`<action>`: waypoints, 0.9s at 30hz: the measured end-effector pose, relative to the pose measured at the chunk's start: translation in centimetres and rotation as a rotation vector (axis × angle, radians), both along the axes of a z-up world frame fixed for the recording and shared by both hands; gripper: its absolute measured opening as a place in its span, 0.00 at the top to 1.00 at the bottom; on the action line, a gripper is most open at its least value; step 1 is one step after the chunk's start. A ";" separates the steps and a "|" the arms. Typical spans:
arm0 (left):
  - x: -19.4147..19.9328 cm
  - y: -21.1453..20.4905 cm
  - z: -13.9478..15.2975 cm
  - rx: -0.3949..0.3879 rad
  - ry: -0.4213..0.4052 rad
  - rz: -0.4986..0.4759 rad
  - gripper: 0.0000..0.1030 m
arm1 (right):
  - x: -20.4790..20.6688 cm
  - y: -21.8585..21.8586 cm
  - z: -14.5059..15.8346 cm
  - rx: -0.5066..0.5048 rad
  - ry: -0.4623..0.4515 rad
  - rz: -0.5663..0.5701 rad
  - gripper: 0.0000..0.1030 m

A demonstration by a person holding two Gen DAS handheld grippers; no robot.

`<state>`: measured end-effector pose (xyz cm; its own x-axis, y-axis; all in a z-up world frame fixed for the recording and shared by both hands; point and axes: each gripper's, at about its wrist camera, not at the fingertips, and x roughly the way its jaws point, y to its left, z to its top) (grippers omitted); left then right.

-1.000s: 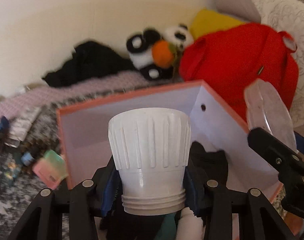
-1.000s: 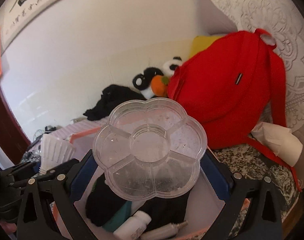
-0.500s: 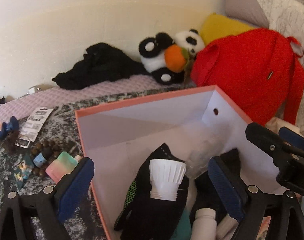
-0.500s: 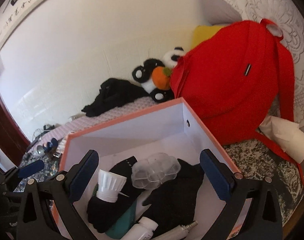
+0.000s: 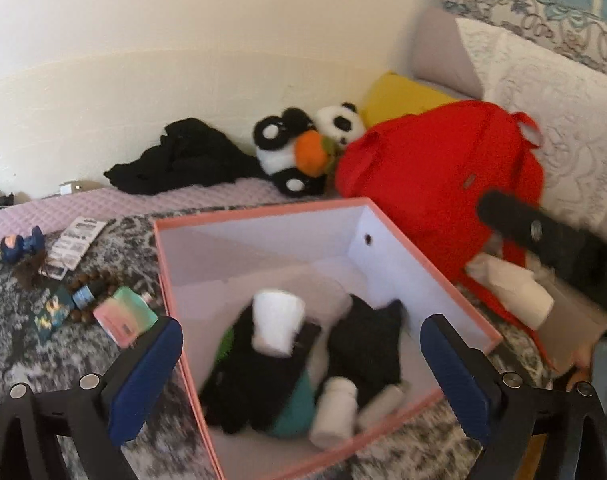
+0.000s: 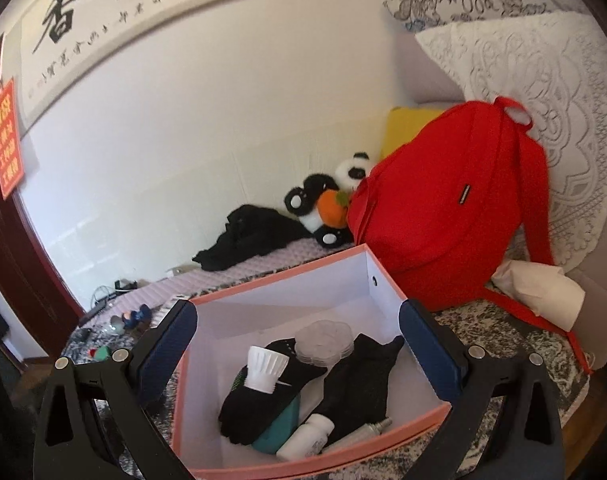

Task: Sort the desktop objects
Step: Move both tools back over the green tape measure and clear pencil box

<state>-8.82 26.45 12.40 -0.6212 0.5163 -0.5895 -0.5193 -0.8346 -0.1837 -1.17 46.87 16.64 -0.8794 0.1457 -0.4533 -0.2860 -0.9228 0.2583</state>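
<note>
Left of the pink box (image 5: 387, 232) on the mottled worktop (image 5: 43, 360) lies the pastel case (image 5: 123, 316), nearest my left claw (image 5: 299, 368), whose jaws are opening with nothing between them.

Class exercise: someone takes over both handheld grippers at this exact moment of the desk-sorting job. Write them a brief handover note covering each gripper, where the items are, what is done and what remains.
Left gripper: jaws opening, nothing between them, above the pink box.
Right gripper: open and empty, also over the box.
In the box: white ribbed cap lying on a black glove, clear flower-shaped tray, white bottle, a tube.
Done: cap and tray are in the box.
Left: loose items on the patterned cover left of the box, including the pastel case, bead string, blue figurine and card.
</note>
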 end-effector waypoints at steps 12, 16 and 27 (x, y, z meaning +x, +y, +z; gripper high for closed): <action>3.3 -9.5 -0.9 0.016 -0.031 0.134 0.04 | 3.3 -6.4 -0.2 -0.020 0.002 0.103 0.00; 3.1 -14.3 -2.8 -0.005 -0.074 0.241 0.04 | 2.1 -10.6 -1.9 -0.028 -0.041 0.184 0.00; 1.6 -25.3 -9.4 -0.021 -0.204 0.475 0.04 | -2.8 -24.8 -8.4 0.039 -0.201 0.448 0.00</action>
